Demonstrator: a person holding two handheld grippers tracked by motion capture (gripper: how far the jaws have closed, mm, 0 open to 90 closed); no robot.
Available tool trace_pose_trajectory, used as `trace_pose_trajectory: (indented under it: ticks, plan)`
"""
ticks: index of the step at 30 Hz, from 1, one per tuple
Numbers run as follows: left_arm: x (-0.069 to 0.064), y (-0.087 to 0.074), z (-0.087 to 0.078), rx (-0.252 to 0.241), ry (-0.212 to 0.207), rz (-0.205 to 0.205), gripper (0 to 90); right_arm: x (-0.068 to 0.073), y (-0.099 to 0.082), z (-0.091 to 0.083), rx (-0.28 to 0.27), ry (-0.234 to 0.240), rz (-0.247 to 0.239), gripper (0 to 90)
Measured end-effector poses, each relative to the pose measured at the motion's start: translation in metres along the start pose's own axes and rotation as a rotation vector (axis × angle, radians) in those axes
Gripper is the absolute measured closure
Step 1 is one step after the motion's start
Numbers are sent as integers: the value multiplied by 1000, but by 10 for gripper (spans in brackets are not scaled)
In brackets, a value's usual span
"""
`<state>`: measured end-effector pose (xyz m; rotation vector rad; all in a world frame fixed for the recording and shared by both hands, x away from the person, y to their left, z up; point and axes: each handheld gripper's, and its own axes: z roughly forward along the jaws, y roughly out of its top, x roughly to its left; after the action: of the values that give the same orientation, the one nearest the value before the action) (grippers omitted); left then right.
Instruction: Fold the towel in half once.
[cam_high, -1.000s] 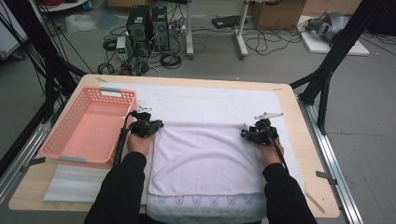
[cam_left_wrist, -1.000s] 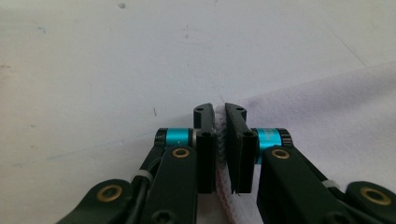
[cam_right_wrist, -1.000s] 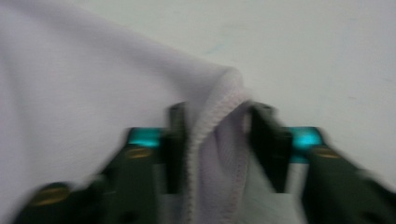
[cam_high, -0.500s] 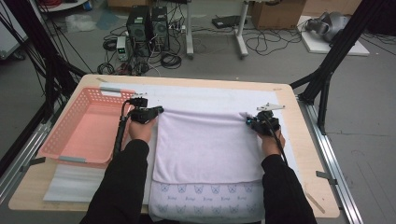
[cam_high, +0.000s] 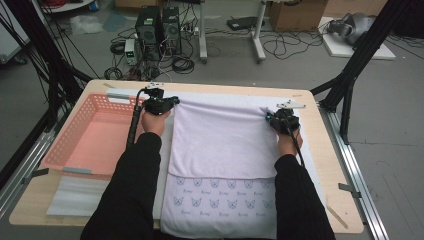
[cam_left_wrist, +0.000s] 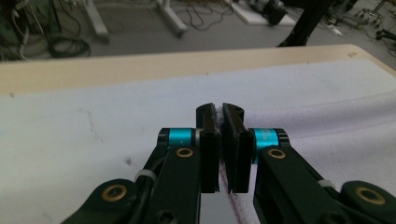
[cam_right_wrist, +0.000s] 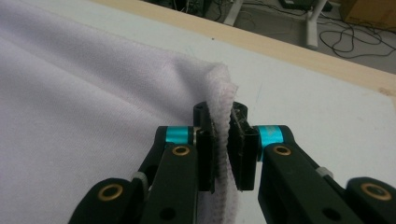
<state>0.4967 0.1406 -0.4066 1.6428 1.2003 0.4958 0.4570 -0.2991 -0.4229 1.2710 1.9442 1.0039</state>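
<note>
Towel (cam_high: 222, 145): long axis runs from the grippers back toward the person; folded edge spans between them.
Left gripper (cam_high: 171, 101): clamped on left corner.
Right gripper (cam_high: 270, 117): jaws have just been closing, clamped on right corner.

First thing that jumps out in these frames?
The pale lilac towel spread over the middle of the table, folded so a band printed with small blue motifs shows at the near edge. The left gripper and right gripper each pinch a far corner of it, jaws shut on the cloth. Left of it sits a pink basket.
</note>
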Motion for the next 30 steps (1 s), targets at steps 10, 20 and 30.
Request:
trace_pose_trajectory:
  ticks: [10, 20, 30]
  plan:
    - [-2, -17, 0, 56, -12, -4, 494, 1, -2, 14, 67, -22, 113, 489]
    - [-15, -26, -13, 51, -45, 3, 353, -6, 1, -10, 28, 10, 121, 451]
    - [-43, -26, -39, 31, -127, 10, 347, -4, -12, -38, 33, 84, 128, 448]
